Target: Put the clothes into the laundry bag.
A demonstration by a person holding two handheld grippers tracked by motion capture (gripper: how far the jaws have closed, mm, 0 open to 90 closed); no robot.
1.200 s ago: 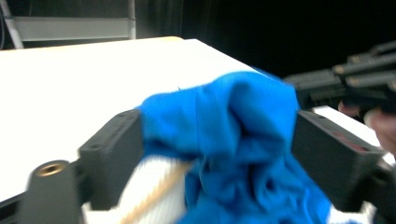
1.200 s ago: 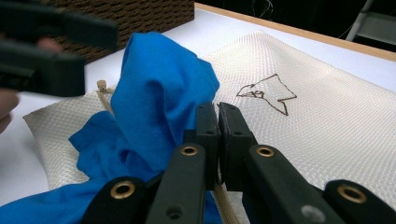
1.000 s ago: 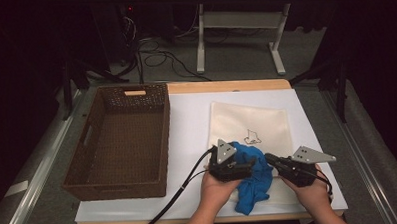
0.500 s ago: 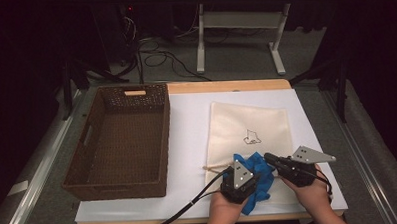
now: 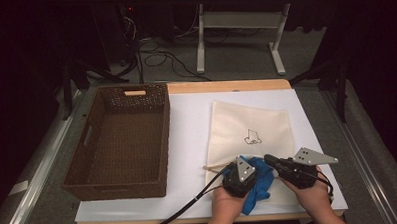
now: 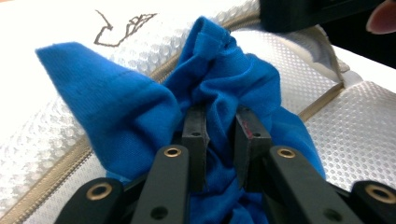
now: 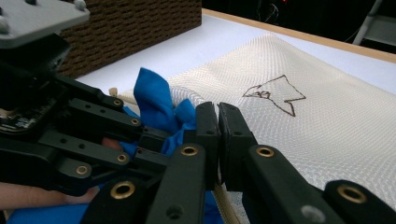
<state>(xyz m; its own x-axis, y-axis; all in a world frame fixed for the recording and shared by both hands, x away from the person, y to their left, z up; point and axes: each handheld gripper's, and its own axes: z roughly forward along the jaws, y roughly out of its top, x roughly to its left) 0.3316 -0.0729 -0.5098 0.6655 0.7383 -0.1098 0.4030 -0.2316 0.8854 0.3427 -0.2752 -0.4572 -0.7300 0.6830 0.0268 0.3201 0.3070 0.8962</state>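
1. You are stuffing the blue cloth [image 5: 256,182] into the mesh bag [image 5: 259,122] lying on the worktop [image 5: 189,122].
2. Your left hand-held gripper [image 6: 220,123] has just clenched on the cloth at the bag's mouth; next, push it deeper.
3. Your right hand-held gripper [image 7: 218,122] is clamped on the bag's zip edge.
4. The left gripper view shows the pinch; the high view shows the basket [image 5: 120,140].

Lab-like recording room, dark surround, white-covered table [image 5: 186,117], floor cables [image 5: 160,63], metal stand [image 5: 239,35]

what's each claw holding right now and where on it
Left claw pinches the blue cloth at a bunched fold. Right claw is shut at the mesh bag's edge; hold unclear.
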